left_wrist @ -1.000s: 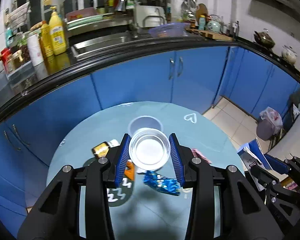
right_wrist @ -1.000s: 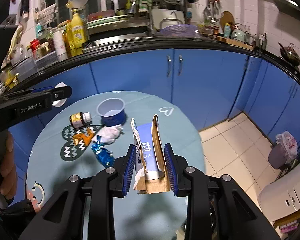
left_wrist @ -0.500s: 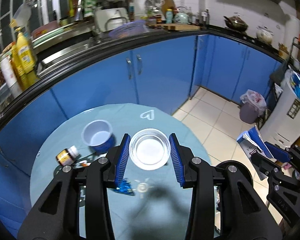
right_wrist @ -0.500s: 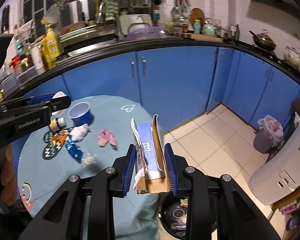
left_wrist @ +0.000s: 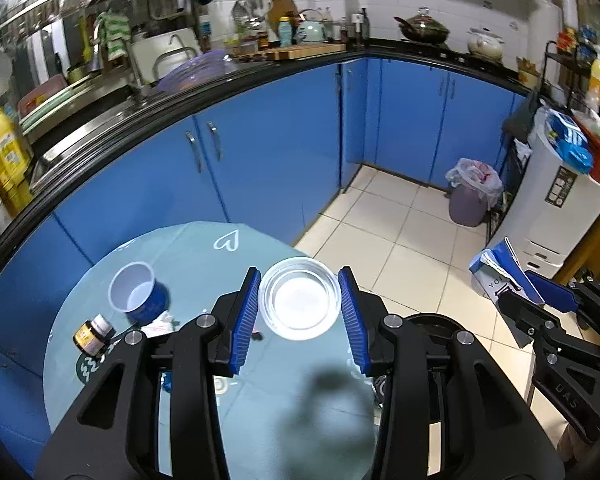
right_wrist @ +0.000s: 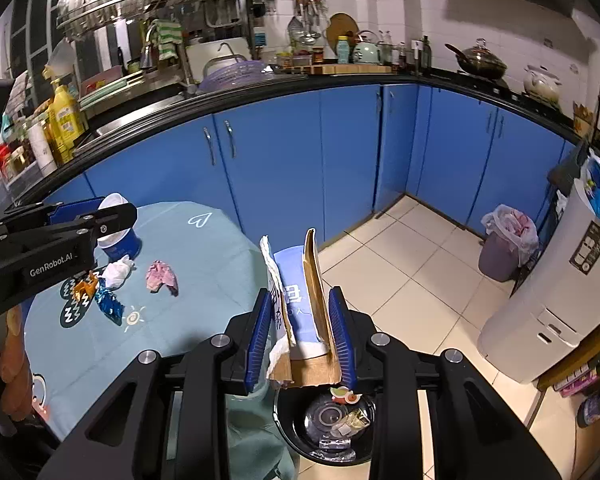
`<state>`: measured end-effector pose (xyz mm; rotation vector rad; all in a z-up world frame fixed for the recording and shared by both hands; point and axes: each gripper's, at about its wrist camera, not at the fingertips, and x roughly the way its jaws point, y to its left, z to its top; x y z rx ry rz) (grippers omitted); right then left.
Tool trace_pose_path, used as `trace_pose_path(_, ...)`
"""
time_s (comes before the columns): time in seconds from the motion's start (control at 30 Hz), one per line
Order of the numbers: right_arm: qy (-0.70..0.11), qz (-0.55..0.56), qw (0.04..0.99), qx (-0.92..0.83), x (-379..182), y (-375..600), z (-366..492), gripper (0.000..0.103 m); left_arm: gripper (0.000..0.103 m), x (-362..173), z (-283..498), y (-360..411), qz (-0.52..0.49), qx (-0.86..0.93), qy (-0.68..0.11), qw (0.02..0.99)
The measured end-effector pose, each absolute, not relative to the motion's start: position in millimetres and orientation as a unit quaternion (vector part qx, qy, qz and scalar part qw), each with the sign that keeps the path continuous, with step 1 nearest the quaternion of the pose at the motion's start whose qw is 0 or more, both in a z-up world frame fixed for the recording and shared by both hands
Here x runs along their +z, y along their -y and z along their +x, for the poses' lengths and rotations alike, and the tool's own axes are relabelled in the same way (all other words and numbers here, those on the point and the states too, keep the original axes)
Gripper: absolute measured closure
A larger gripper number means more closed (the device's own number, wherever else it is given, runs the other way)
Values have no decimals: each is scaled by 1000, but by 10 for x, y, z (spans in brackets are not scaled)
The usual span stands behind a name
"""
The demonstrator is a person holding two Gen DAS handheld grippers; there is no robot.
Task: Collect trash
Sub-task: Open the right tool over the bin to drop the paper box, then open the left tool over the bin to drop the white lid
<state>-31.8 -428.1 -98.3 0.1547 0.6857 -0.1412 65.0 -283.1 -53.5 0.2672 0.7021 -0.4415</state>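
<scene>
bin (right_wrist: 328,424): rim partly hidden behind the right fingers (right_wrist: 260,332) and the torn box (right_wrist: 300,312)
bin contents: blurred, not identifiable
small bottle (left_wrist: 93,334): label too small to be read
blue wrapper (left_wrist: 167,384): mostly covered by the left gripper (left_wrist: 299,314)
bench (left_wrist: 236,420): near edge cut off

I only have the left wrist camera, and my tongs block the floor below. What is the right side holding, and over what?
Observer: The right tongs clamp a torn blue carton; an open black bin shows just beneath it, beside the table.
Operator: Anything inside the bin?
Observer: A clear plastic container lies at its bottom.
Operator: My clear cup goes there next. What am I missing on the table?
Observer: A crumpled pink wrapper lies on the tablecloth, touching nothing else.
</scene>
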Motion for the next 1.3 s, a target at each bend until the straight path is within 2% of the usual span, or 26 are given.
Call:
trace_pose_path(1.07,-327,120,931,-106,-1080,4785,-599,71,62,-564,402,3570,173,-262,-338,887)
trace_pose_path(1.13,-329,129,929,-114,-1101,4842,-620,56,62,-572,389,3623,176,-265,-338,886)
trace_pose_path(1.17,-326,133,928,-119,-1103,4869,-634,40,62,-573,384,3639,177,-267,-339,885)
trace_pose_path(1.2,-320,136,929,-125,-1098,4900,-663,32,62,-575,375,3668,177,-269,-339,884)
trace_pose_path(1.3,-315,140,928,-139,-1084,4987,-711,30,61,-569,350,3768,180,-278,-338,881)
